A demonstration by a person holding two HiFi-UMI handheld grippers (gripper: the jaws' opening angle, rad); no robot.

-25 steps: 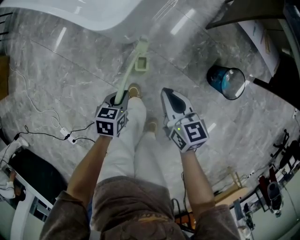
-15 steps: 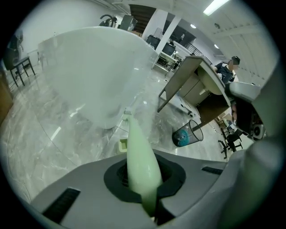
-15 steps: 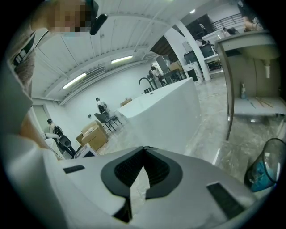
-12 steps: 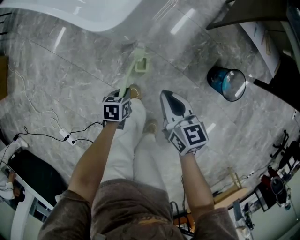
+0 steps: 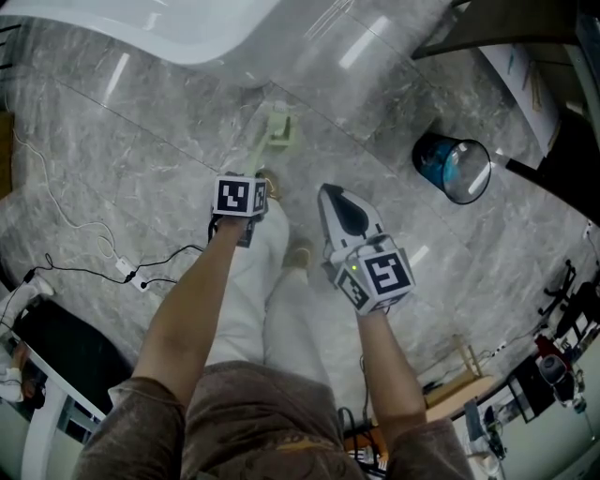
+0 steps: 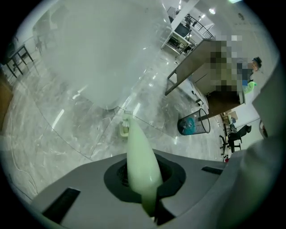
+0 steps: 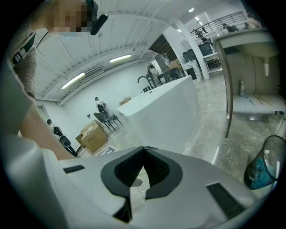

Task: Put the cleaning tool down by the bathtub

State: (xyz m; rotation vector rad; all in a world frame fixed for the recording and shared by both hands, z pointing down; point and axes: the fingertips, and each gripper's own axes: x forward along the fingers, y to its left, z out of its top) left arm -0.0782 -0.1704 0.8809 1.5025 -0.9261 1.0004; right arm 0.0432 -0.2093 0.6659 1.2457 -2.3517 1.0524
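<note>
The left gripper's point(image 6: 144, 175) jaws clamp the brush point(image 6: 136, 145) by its handle, head low over the floor point(image 6: 49, 129) just beside the bathtub point(image 6: 89, 53). The head should probably settle on the floor before the jaws let go. The right gripper point(image 7: 143, 156), farther from the bathtub, has its jaws closed on nothing.

Cleaning tool point(image 6: 140, 147): pale green thruout, handle & head. Bathtub point(image 5: 141, 23): plain glossy white. Floor point(image 5: 103, 150): grey marble w/ whitish veins. Left gripper point(image 6: 144, 170) & right gripper point(image 7: 143, 154): light grey shells, black ribbed pads. Marker cubes point(image 5: 240, 196): black-&-white squares. Bin point(image 5: 452, 165): dark mesh, teal liner. Cable point(image 5: 178, 255): black. Trousers point(image 5: 253, 300) off-white, top point(image 5: 272, 412) brown.
</note>
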